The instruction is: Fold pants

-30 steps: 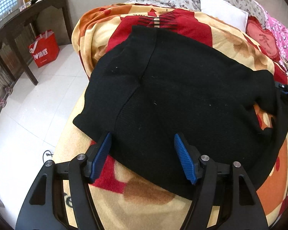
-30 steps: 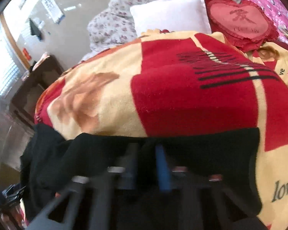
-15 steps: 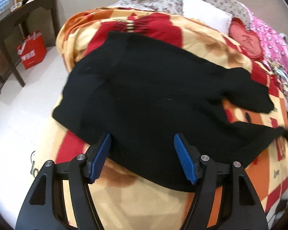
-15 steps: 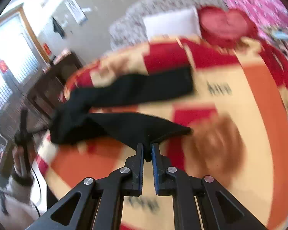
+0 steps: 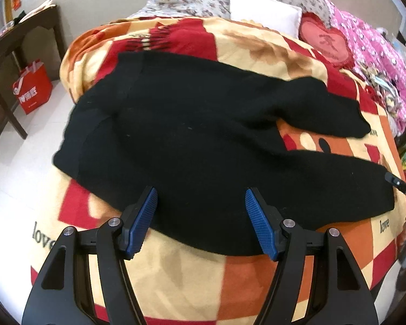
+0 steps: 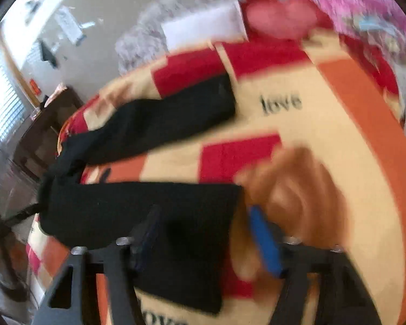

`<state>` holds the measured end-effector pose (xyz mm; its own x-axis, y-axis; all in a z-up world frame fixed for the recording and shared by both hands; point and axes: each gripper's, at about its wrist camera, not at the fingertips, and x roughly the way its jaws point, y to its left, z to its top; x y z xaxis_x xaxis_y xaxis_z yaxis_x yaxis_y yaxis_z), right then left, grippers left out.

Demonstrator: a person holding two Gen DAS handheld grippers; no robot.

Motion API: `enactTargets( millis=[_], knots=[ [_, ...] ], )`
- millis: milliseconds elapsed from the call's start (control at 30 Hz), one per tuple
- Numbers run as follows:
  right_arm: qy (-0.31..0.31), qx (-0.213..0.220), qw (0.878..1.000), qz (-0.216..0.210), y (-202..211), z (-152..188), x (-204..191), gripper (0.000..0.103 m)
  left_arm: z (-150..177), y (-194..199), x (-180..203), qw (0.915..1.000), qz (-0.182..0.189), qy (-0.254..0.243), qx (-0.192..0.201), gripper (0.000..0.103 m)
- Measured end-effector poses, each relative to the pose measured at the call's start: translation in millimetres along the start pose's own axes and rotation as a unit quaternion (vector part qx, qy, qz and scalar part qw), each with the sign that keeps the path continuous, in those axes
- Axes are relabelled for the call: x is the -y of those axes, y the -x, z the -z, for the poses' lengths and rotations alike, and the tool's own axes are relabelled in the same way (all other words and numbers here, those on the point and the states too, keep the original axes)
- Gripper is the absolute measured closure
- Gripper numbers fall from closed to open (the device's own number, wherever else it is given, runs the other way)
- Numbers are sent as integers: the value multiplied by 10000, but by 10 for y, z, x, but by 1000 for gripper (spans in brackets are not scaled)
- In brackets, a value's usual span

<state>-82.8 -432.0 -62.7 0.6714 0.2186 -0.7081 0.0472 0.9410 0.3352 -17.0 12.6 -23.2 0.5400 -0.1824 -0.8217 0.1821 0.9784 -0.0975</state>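
Observation:
Black pants (image 5: 197,135) lie spread on a red, orange and cream blanket (image 5: 192,276) on a bed, waist to the left, two legs running right. My left gripper (image 5: 200,216) is open over the near edge of the pants, holding nothing. In the blurred right wrist view the pants (image 6: 138,211) show both legs apart. My right gripper (image 6: 205,233) is open over the cuff of the near leg, and that leg lies flat on the blanket (image 6: 324,124). Part of the right gripper shows at the right edge of the left wrist view (image 5: 400,187).
A white pillow (image 5: 262,16), a red heart cushion (image 5: 324,43) and pink bedding (image 5: 379,54) lie at the head of the bed. A dark wooden table (image 5: 10,43) and a red bag (image 5: 32,92) stand on the tiled floor left of the bed.
My right gripper pulled the near leg out to the right, then opened and let it go. The pants now lie with legs spread apart. My left gripper stayed open.

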Motion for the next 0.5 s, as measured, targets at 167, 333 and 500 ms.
enactTargets(
  millis=[167, 333, 500],
  knots=[
    [688, 168, 9968, 382, 61, -194, -235, 95, -103, 192, -459, 9972, -237, 628, 322, 35],
    [1018, 462, 9826, 1485, 281, -459, -145, 103, -106, 240, -890, 9902, -362, 1291, 397, 35],
    [216, 354, 9991, 120, 299, -413, -35, 99, -53, 159, -1098, 9854, -428, 1616, 314, 35]
  ],
)
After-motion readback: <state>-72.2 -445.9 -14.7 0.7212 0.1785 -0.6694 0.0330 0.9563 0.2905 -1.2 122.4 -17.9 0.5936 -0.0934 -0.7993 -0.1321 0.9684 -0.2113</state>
